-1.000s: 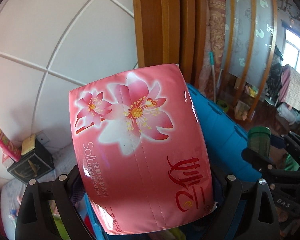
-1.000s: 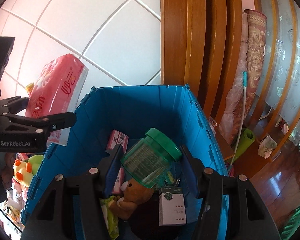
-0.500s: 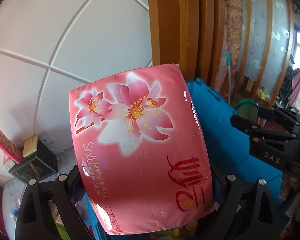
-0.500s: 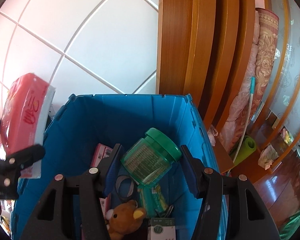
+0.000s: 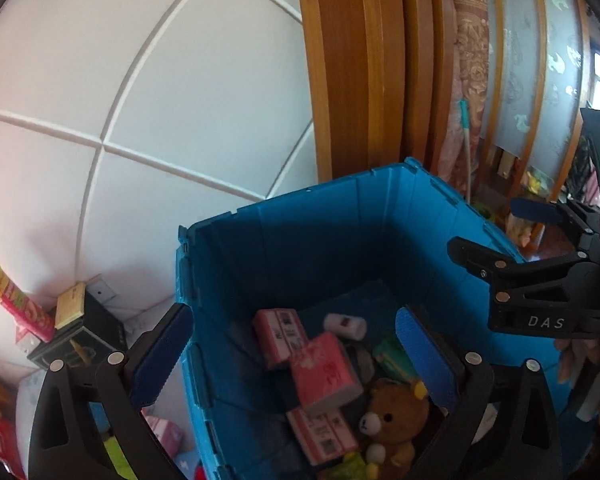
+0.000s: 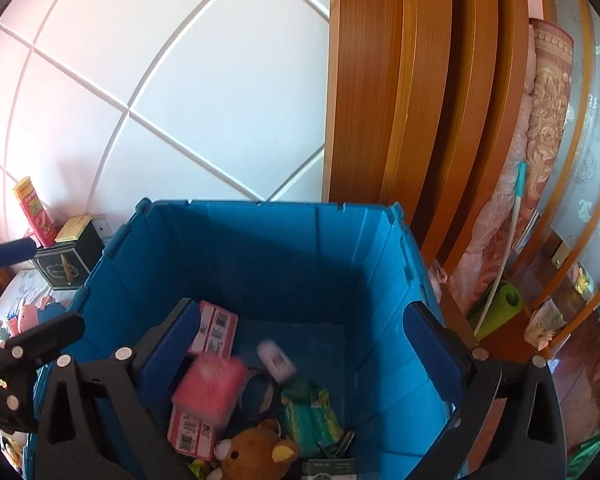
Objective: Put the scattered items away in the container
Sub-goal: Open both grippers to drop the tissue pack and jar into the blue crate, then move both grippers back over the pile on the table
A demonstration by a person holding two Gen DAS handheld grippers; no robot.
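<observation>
Both grippers hang over the blue container point(image 5: 300, 240) with nothing between their blue pads. Left gripper point(image 5: 296, 356): jaws opening, spread wide, empty. Right gripper point(image 6: 300, 352): jaws opening, spread wide, empty; in the left wrist view its black body carries the white lettering "DAS".

The container is a deep blue plastic crate with ribbed walls and a notched rim, standing against a white panelled wall point(image 6: 180, 80) beside a wooden door frame point(image 6: 400, 120).

The pink tissue pack point(image 5: 326, 372) is inside the crate, on top of the other contents. It appears motion-blurred in the right wrist view; its print cannot be read.

Contents around it:
- pink cartons with barcode labels point(image 5: 278, 336)
- a brown teddy bear point(image 5: 392, 420)
- a green packet point(image 6: 310, 412)
- a small white roll point(image 5: 345, 325)
</observation>
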